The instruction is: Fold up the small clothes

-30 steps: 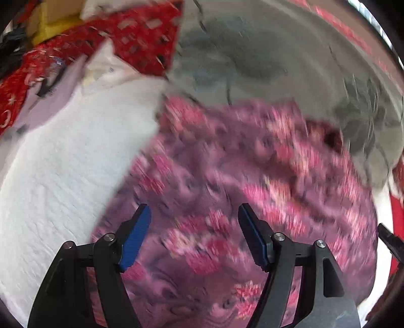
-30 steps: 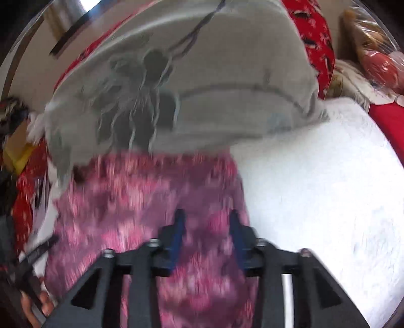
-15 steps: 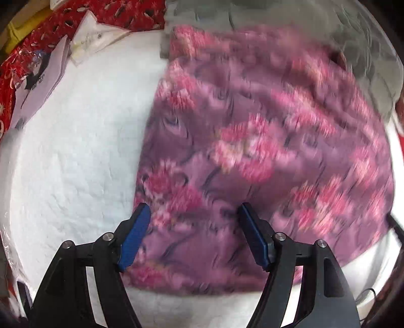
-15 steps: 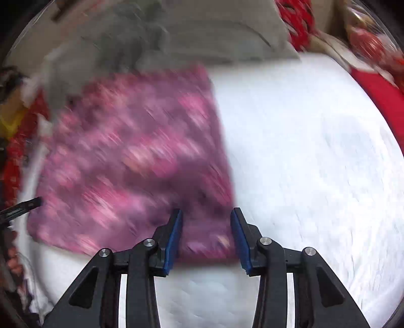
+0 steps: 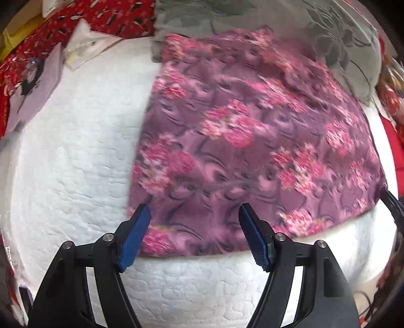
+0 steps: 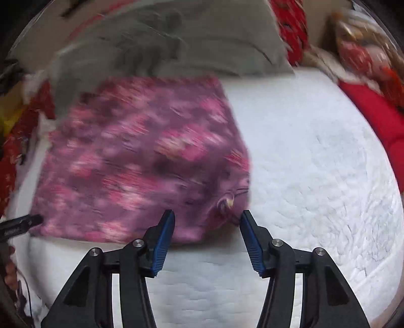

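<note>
A purple garment with pink flowers (image 5: 252,141) lies spread flat on the white quilted surface (image 5: 70,156). My left gripper (image 5: 194,209) hovers open over the garment's near left corner, its pads wide apart and not pressing the fabric. My right gripper (image 6: 208,214) is at the garment's (image 6: 141,164) near right corner. Its jaws are opening, and the rumpled corner lies between them untouched by the pads. Each gripper's black tip shows at the edge of the other's view.
A grey cloth with a dark pattern (image 5: 341,43) lies behind the garment, its edge under the garment's far end. Red patterned fabric (image 5: 106,17), white paper and a lavender piece (image 5: 38,83) sit at the far left. A red cushion (image 6: 378,118) borders the right.
Both grippers drew back toward the near edge and the garment came with them off the grey cloth, now lying flat. The right jaws have widened off the corner.
</note>
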`<state>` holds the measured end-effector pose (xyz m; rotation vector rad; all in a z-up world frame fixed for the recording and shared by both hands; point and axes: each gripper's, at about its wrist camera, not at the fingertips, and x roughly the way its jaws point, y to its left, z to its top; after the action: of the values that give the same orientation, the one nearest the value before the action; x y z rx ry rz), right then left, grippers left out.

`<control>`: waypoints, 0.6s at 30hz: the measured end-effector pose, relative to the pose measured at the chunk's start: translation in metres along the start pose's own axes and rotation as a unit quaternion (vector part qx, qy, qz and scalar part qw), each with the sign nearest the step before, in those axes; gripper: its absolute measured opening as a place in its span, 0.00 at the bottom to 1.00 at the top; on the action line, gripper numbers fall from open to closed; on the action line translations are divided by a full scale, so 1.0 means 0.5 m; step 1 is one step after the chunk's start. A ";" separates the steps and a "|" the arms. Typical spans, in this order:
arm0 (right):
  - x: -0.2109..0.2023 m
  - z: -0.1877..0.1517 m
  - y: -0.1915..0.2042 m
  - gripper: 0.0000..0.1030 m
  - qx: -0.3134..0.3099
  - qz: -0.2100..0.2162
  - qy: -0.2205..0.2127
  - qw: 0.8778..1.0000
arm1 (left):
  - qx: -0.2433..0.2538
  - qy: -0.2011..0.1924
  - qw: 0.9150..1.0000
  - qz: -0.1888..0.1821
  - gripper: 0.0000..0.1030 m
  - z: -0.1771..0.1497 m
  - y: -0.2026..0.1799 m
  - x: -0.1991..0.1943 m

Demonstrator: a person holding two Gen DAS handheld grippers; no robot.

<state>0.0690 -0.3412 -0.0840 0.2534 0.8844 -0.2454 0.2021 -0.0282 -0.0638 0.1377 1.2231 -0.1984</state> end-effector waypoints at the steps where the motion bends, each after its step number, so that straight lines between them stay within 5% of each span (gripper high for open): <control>1: -0.011 -0.001 0.022 0.57 -0.018 -0.002 -0.012 1.000 | 0.005 0.009 1.000 0.006 0.70 0.002 -0.001 0.013; 4: 0.011 -0.004 0.070 0.64 -0.056 0.004 -0.007 0.998 | 0.023 0.012 0.999 0.024 0.71 0.003 -0.012 0.037; 7: 0.083 -0.026 0.084 0.66 -0.054 -0.009 0.064 0.996 | 0.035 0.005 0.999 0.035 0.72 0.001 -0.019 0.034; 11: 0.060 -0.017 0.126 0.66 -0.054 0.005 0.036 0.998 | 0.028 0.005 0.999 0.020 0.72 0.006 -0.009 0.031; 18: 0.034 -0.024 0.277 0.66 -0.150 0.040 0.001 0.988 | 0.015 -0.015 1.000 -0.005 0.72 0.047 0.030 0.002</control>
<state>0.1139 -0.2087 -0.0886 0.0092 0.8985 -0.0357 0.2275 -0.0188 -0.0571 0.1544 1.1908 -0.2283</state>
